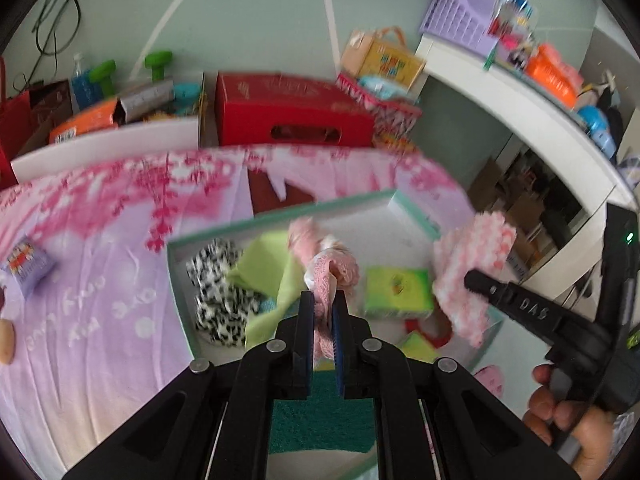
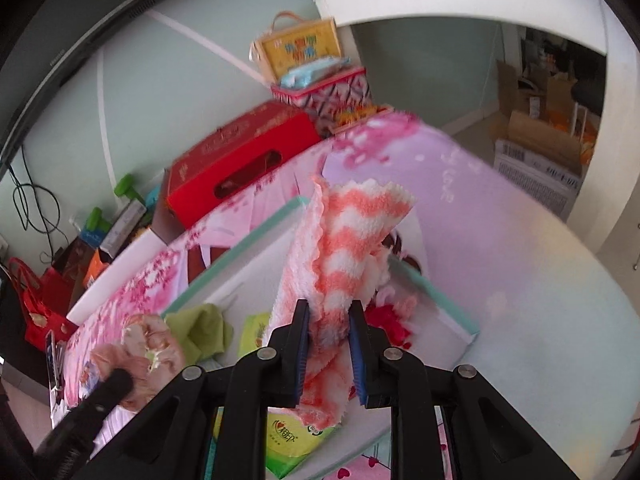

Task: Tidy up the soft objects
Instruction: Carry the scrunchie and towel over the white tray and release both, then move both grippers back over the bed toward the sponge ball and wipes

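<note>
The left gripper's fingers are pressed nearly together, pinching one pink lace cloth that hangs over the teal-rimmed box, probably so that it can drop inside. In that box lie one black-and-white spotted cloth, one green cloth and one green tissue pack. At the box's right edge, the right gripper carries one pink-and-white fluffy towel

From the right wrist, the right gripper's fingers pinch that fluffy towel, its bunched end filling the gap, held above the box. I judge both cloths are held high to clear the rim before release. One red carton stands beyond the box
</note>
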Tool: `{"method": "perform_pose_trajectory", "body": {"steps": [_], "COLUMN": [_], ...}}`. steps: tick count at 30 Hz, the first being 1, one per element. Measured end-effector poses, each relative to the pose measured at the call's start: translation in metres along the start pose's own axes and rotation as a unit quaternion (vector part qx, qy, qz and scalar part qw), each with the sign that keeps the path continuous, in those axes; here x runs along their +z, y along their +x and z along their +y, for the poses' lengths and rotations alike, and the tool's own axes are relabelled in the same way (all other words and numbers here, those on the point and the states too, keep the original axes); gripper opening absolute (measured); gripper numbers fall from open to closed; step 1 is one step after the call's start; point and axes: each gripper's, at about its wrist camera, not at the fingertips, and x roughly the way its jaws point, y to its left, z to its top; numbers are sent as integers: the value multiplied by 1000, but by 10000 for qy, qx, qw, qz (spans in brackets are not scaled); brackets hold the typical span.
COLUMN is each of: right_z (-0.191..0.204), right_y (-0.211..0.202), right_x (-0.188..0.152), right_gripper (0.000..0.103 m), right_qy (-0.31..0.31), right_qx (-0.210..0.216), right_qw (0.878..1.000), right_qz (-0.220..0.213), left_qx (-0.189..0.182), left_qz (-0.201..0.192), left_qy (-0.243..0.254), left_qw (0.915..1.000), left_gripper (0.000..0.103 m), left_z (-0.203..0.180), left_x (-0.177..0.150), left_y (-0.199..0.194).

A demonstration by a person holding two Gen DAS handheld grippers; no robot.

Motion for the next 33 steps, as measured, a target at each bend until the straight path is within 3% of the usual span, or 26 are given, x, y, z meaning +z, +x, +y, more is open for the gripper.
{"method": "perform_pose_trajectory", "body": {"steps": [6, 14, 16, 17, 18, 19, 20, 26, 33], "right_z": [-4, -4, -2, -1, 0, 0, 1, 5, 12], "right_y": [26, 36, 34, 34, 33, 33, 32, 24, 22], "right_x": [-9, -12, -11, -11, -11, -10, -9, -8, -10], "right_gripper": [21, 22, 26, 30, 40, 53, 58, 70, 92], "right_qy": [68, 70, -15, -38, -74, -91, -113, -345, -704], "right_qx": [21, -39, -99, -124, -152, -163, -177, -431, -661], "right_qw": [9992, 9982, 9982, 9982, 9981, 9980, 9979, 9965, 9929], "right_qz": [398, 589, 590, 594, 598, 605, 613, 629, 693], "left_qx": [212, 299, 319, 326, 328, 329, 344, 497, 1131], "left_qz": [460, 554, 578, 589, 608, 617, 615, 484, 361], "left_qy": [-96, -178, -131, -124, -118, -117, -119, -144, -351], "left_qw": [9987, 9979, 9977, 9977, 9975, 9975, 9974, 9975, 9923], "left_gripper": [8, 8, 10, 13, 16, 24, 33, 58, 82], "left_z": [6, 10, 8, 8, 6, 6, 5, 8, 32], "left_x": [-14, -17, -17, -17, -17, -16, -15, -10, -6], "left_y": [30, 33, 30, 29, 27, 24, 22, 1, -10]}}
